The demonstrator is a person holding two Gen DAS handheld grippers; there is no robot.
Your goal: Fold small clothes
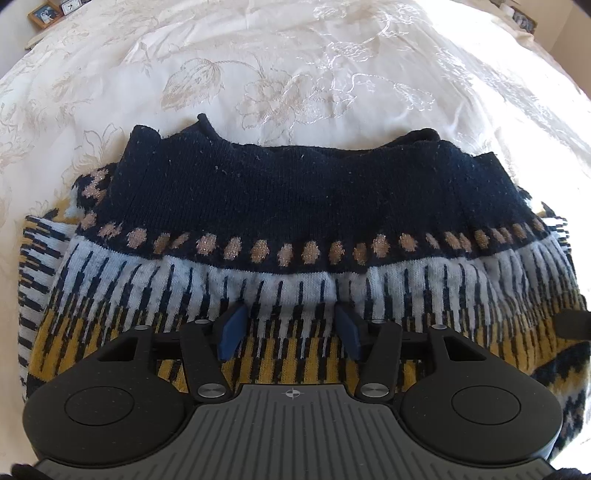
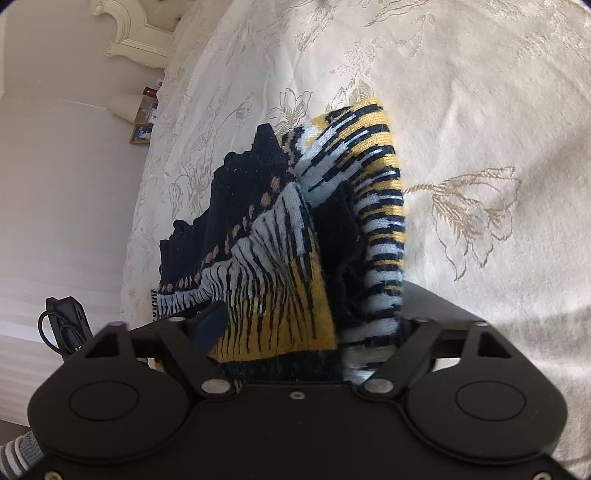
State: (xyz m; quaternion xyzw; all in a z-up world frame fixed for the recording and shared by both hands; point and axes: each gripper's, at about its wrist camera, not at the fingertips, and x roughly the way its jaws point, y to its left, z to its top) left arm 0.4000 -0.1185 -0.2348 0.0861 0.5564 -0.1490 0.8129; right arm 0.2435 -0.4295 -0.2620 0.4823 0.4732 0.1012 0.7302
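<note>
A knitted sweater lies on the bed, with a navy band, a row of tan dots, and white, navy and yellow stripes. My left gripper hovers open just over its striped part, blue pads spread wide apart. In the right wrist view the same sweater is bunched and raised, one striped flap standing up. My right gripper has its jaws spread wide with the fabric lying between them. Its left fingertip shows; the right one is buried under the striped fold.
A cream bedspread with embroidered flowers covers the bed all around the sweater. Picture frames and a clock stand beyond the far left corner. A white carved headboard, a lamp and a bedside table lie to the left.
</note>
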